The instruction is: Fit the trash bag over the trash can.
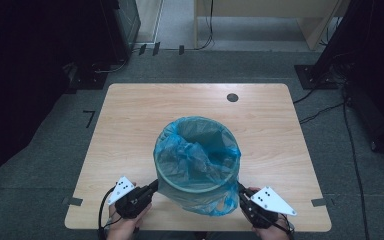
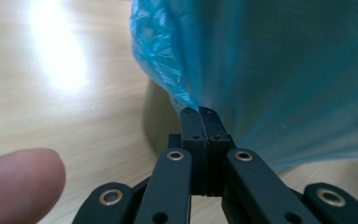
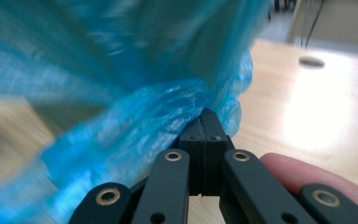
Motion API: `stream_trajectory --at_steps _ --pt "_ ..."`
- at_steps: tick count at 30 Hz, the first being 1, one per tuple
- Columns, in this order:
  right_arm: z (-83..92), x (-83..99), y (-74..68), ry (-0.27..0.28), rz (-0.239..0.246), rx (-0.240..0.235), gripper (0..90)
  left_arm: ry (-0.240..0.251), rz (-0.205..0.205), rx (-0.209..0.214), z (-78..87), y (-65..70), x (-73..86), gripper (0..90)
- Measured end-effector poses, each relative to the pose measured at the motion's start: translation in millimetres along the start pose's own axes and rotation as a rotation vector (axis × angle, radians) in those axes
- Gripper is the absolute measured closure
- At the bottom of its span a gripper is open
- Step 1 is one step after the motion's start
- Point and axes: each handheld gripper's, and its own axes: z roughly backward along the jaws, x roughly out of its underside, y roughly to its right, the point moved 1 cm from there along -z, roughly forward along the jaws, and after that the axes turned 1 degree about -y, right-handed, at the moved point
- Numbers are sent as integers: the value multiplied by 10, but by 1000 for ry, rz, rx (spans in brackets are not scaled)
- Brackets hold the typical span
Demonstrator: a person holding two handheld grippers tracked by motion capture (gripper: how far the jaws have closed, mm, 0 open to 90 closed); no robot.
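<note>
A round bin (image 1: pixel 198 186) is standing near the front middle of the wooden bench (image 1: pixel 130 130), and a blue plastic bag (image 1: pixel 200 155) is lining it, its film draping over the rim and down the outside. The left claw (image 1: pixel 154 185) is pinching the film at the bin's left side, with its jaws pressed together on a thin fold of blue (image 2: pixel 186 100). The right claw (image 1: pixel 240 190) is gripping the bag at the bin's right side, its jaws closed on a bunched fold (image 3: pixel 177 109). A person's hand is wrapping around each tool, and a fingertip (image 2: pixel 21 179) is showing beside the left jaws. A dark round cable hole (image 1: pixel 232 97) is sitting in the bench far behind the bin, well apart from it. Cables (image 1: pixel 325 112) are trailing across the grey floor right of the bench. Nothing is lying between the claws and the bag.
</note>
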Motion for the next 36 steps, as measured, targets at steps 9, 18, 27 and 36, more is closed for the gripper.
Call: stream_trajectory --at_steps 9,18,27,36 --pt "-459 370 267 -282 -68 63 900 -166 72 -259 -162 -387 144 900" --pt "-238 282 374 -149 -16 -38 294 15 25 -244 3 -420 57 323" --pt "111 68 589 8 15 -58 334 -39 -70 -274 92 -472 9 0" --pt "304 62 568 -27 148 -243 287 -66 -31 -328 153 -642 11 0"
